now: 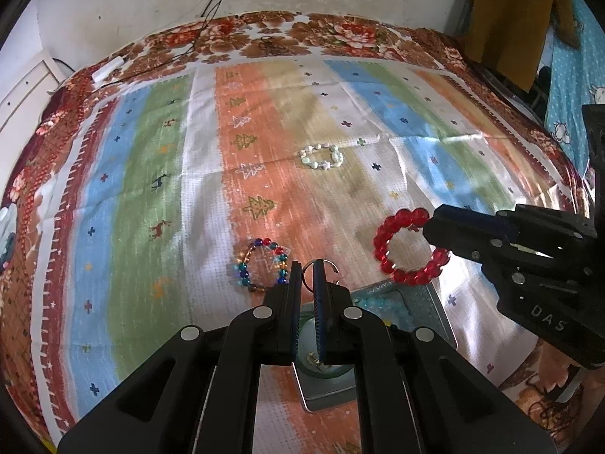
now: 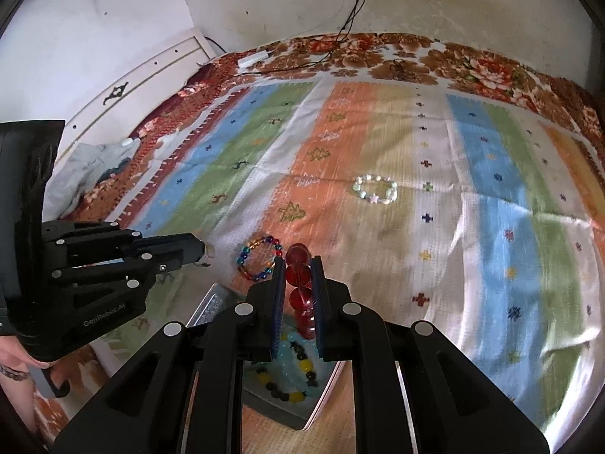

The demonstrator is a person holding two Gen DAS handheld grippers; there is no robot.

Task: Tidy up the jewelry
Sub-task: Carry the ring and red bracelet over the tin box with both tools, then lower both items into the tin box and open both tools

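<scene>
A red bead bracelet (image 1: 382,244) (image 2: 300,295) hangs off the cloth, with my right gripper (image 2: 298,261) (image 1: 435,223) shut on its beads. It hangs above an open metal tin (image 2: 211,304) (image 1: 423,297) that holds light blue and yellow-and-black bead bracelets. My left gripper (image 1: 307,265) (image 2: 206,252) is shut on a thin silver ring (image 1: 321,263), just left of the tin. A multicoloured bead bracelet (image 1: 261,265) (image 2: 261,261) lies on the striped cloth right beyond both grippers. Farther off lies a pale bead bracelet (image 1: 321,157) (image 2: 376,189).
The striped cloth (image 1: 151,189) covers a bed with a floral border against a white wall. Black cables and a white adapter (image 1: 109,68) lie at the far edge. Crumpled grey fabric (image 2: 90,166) sits at the left edge. A person's hand (image 2: 15,359) holds the left gripper's handle.
</scene>
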